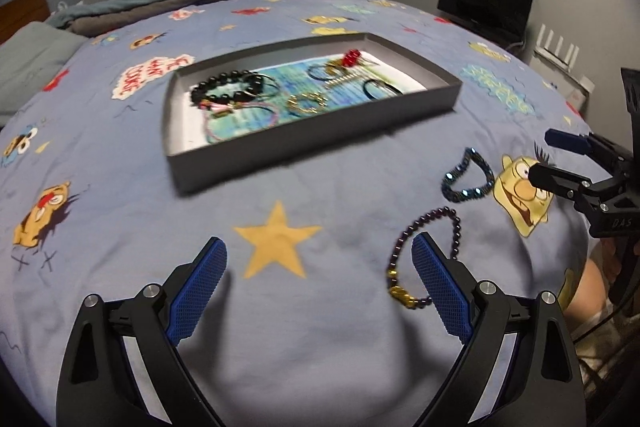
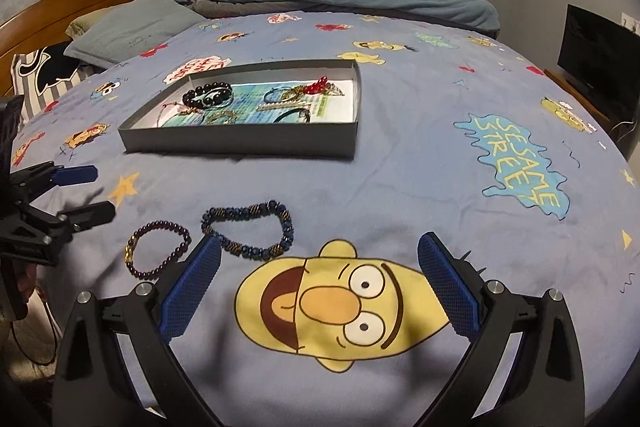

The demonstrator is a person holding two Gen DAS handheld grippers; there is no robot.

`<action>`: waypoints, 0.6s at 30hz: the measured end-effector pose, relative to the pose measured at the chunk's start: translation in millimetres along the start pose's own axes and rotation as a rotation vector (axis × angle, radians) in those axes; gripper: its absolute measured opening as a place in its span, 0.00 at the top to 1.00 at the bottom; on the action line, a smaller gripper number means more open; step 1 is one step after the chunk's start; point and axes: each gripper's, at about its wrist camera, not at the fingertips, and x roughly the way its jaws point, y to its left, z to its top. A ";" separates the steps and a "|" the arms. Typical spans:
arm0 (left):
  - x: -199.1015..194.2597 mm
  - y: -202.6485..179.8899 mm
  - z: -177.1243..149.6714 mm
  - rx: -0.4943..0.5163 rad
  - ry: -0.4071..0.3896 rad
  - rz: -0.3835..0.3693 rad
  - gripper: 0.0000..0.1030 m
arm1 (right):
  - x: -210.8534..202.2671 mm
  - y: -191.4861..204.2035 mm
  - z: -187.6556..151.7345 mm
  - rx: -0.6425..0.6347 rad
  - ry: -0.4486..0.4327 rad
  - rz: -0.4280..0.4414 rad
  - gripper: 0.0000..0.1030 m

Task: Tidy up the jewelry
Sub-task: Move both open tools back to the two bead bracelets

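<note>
Lying loose: purple bead bracelet and blue bead bracelet on the bedspread, short of the grey box lid already holding jewelry
Nearer arm: left claw, fingers wide apart and empty; purple loop touches its right finger
Right claw: spread, empty; blue bracelet's long axis runs crosswise, off its left fingertip
Obscured: purple loop's lower arc; box contents blurred

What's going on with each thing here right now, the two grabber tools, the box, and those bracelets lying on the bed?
Left gripper: fingers open, holding nothing.
Right gripper: fingers open, holding nothing.
Grey box: lidless, resting on the bedspread, several pieces of jewelry inside.
Purple bead bracelet: loose on the bedspread, outside the box.
Blue bead bracelet: loose on the bedspread, outside the box.
</note>
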 end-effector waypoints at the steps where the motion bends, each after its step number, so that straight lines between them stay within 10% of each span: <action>1: 1.0 -2.4 -0.9 0.003 0.002 -0.004 0.09 | 0.6 -0.2 -1.6 0.000 0.003 0.001 0.06; 15: 3.7 -27.0 -6.7 0.077 0.008 -0.021 0.13 | 4.3 -3.8 -8.4 0.025 0.014 0.013 0.06; 18: 2.1 -24.9 -7.4 0.070 0.009 -0.047 0.32 | 7.2 -4.3 -8.9 0.035 0.015 -0.002 0.07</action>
